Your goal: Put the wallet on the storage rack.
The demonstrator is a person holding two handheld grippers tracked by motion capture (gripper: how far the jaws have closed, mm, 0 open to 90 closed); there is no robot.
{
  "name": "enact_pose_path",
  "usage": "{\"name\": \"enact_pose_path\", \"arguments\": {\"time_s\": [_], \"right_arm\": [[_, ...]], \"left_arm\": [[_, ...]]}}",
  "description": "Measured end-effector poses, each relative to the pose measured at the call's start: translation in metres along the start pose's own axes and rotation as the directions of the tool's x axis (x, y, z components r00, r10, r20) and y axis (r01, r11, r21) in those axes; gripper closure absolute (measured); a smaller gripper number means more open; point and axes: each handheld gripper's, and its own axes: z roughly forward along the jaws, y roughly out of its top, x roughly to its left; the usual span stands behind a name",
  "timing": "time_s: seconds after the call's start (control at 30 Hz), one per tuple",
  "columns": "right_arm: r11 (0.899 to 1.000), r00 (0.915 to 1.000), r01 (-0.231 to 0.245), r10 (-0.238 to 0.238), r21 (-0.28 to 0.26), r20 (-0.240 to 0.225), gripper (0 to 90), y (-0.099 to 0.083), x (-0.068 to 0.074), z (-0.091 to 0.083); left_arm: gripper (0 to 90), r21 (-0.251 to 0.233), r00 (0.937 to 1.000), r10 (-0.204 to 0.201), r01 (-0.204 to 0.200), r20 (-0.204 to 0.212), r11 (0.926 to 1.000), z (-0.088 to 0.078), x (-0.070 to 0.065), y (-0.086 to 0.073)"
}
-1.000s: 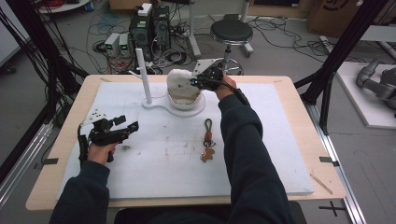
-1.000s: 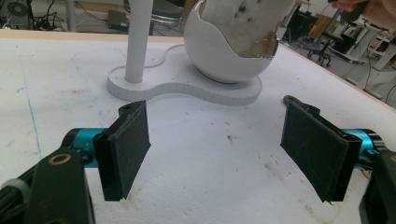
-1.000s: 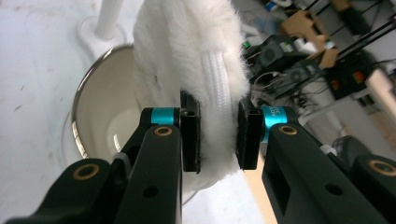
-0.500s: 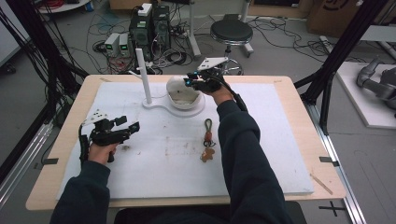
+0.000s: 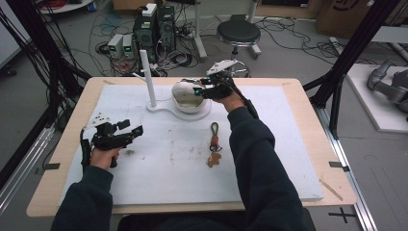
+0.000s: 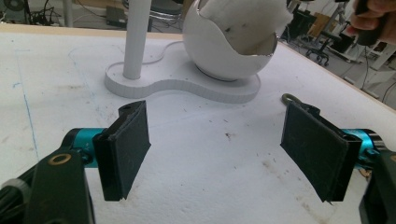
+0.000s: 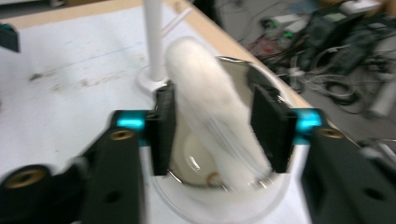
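Your right gripper (image 7: 212, 133) has swung over the white egg-shaped bowl (image 5: 185, 96) near the surface's far edge, jaws parted around the fluffy white cloth (image 7: 210, 116) standing inside, apparently released. Your left gripper (image 5: 126, 133) rests spread and empty near the left edge.

no readable text, labels, brands or numbers anywhere, a black cross mark on the floor (image 5: 347, 213) by the table's near right corner, faint blue pen lines on the white mat (image 6: 28, 116), no letters
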Motion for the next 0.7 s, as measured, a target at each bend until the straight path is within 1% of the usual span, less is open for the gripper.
{"name": "enact_pose_path", "arguments": {"time_s": [0.03, 0.07, 0.1, 0.13, 0.17, 0.2, 0.23, 0.3, 0.33, 0.37, 0.4, 0.43, 0.47, 0.53, 0.63, 0.7], "right_arm": [[1.000, 1.0000, -0.007, 0.007, -0.001, 0.006, 47.0, -0.003, 0.000, -0.007], [0.999, 0.9995, -0.033, 0.033, 0.015, -0.002, 42.4, -0.006, -0.002, -0.012], [0.997, 0.9975, -0.070, 0.070, 0.035, -0.008, 38.9, -0.009, -0.004, -0.018], [0.991, 0.9921, -0.123, 0.124, 0.060, -0.016, 38.0, -0.012, -0.006, -0.024], [0.985, 0.9866, -0.159, 0.161, 0.070, -0.024, 38.0, -0.016, -0.007, -0.030], [0.987, 0.9877, -0.154, 0.155, 0.047, -0.016, 38.0, -0.021, -0.006, -0.038], [0.990, 0.9902, -0.140, 0.140, 0.020, 0.001, 37.7, -0.028, -0.003, -0.046], [0.990, 0.9902, -0.138, 0.138, 0.009, 0.021, 34.1, -0.042, 0.002, -0.060], [0.988, 0.9884, -0.151, 0.150, 0.032, 0.026, 30.6, -0.048, 0.003, -0.066], [0.988, 0.9875, -0.152, 0.150, 0.036, 0.049, 30.0, -0.056, 0.007, -0.073], [0.988, 0.9878, -0.145, 0.142, 0.044, 0.062, 29.9, -0.064, 0.010, -0.079], [0.987, 0.9875, -0.145, 0.140, 0.064, 0.072, 29.9, -0.072, 0.013, -0.086], [0.988, 0.9876, -0.140, 0.134, 0.068, 0.082, 29.4, -0.081, 0.016, -0.092], [0.986, 0.9848, -0.147, 0.138, 0.078, 0.105, 28.4, -0.099, 0.023, -0.102], [0.985, 0.9791, -0.167, 0.160, 0.049, 0.126, 26.6, -0.125, 0.028, -0.115], [0.979, 0.9700, -0.202, 0.196, 0.026, 0.144, 25.8, -0.140, 0.030, -0.121]], "left_arm": [[23.3, -0.002, 1.0000, 0.002, -0.002, -0.002, 1.0000, 0.000, 0.000, 0.000], [23.3, -0.004, 1.0000, 0.006, -0.006, -0.003, 1.0000, 0.000, 0.000, 0.000], [23.2, -0.005, 1.0000, 0.008, -0.008, -0.005, 1.0000, 0.000, 0.000, 0.000], [23.3, -0.004, 1.0000, 0.008, -0.008, -0.005, 1.0000, 0.000, 0.000, 0.000], [23.3, -0.004, 1.0000, 0.008, -0.008, -0.005, 1.0000, 0.000, 0.000, 0.000], [23.2, -0.007, 1.0000, 0.006, -0.006, -0.006, 1.0000, -0.001, 0.000, 0.000], [23.2, -0.006, 1.0000, 0.006, -0.006, -0.008, 1.0000, -0.001, -0.001, 0.001], [22.7, -0.013, 0.9997, 0.010, -0.011, -0.020, 0.9999, -0.001, -0.001, 0.001], [22.3, -0.013, 0.9997, 0.010, -0.011, -0.020, 0.9999, -0.001, -0.001, 0.001], [21.5, -0.013, 0.9997, 0.013, -0.013, -0.022, 0.9998, -0.001, -0.001, 0.001], [20.6, -0.019, 0.9995, 0.013, -0.013, -0.027, 0.9997, -0.001, -0.001, 0.001], [19.9, -0.016, 0.9994, 0.019, -0.019, -0.029, 0.9997, -0.002, -0.002, 0.001], [19.1, -0.017, 0.9991, 0.024, -0.025, -0.035, 0.9996, -0.002, -0.003, 0.001], [17.8, -0.019, 0.9983, 0.034, -0.035, -0.047, 0.9992, -0.003, -0.004, 0.002], [17.8, -0.019, 0.9975, 0.045, -0.047, -0.054, 0.9987, -0.003, -0.005, 0.002], [17.8, -0.011, 0.9973, 0.053, -0.054, -0.050, 0.9985, -0.003, -0.005, 0.002]]}}
